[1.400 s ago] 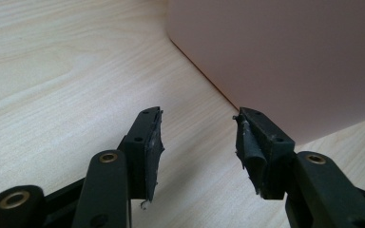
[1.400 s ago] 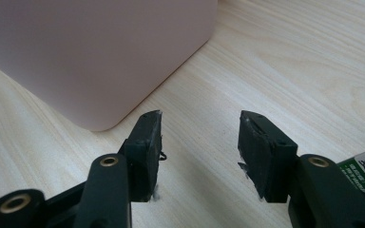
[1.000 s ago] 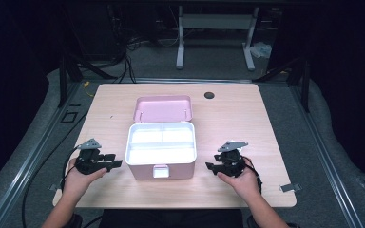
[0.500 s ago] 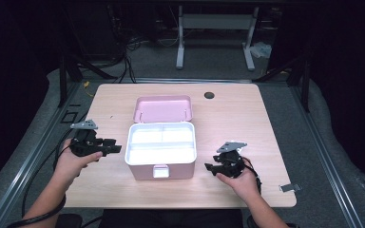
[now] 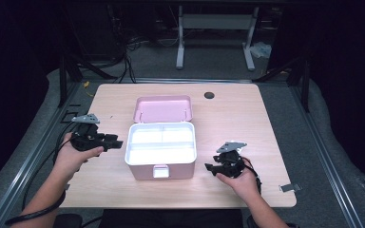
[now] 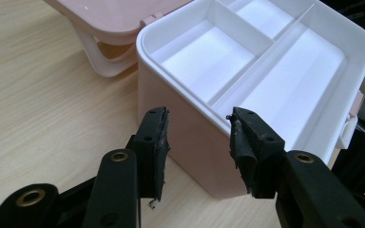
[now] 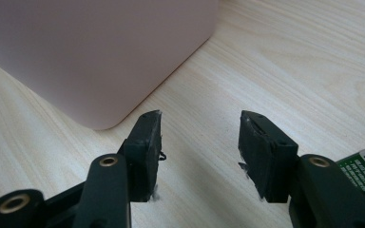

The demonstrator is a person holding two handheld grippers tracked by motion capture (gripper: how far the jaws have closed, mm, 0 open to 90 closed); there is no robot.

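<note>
A: At the near edge of the table [image 5: 123, 199] the right gripper [image 5: 212, 167] hovers low beside the pink storage box [image 5: 160, 151], its jaws apart with nothing between them. What worries you?

B: The box stands mid-table with its lid [image 5: 163, 109] flung back and lying behind it. A careless reach for that lid could shove the whole box along the smooth wood, or the handle could snag a jaw.

A: And the left gripper [image 5: 115, 142]?

B: Held up off the table in the left hand [image 5: 74, 154], aimed level at the box's left wall. In the left gripper view its jaws have just been closing yet stand apart, empty, the wall just beyond them. If they pinch only the rim, the tray [image 6: 247, 61] may tip.
</note>
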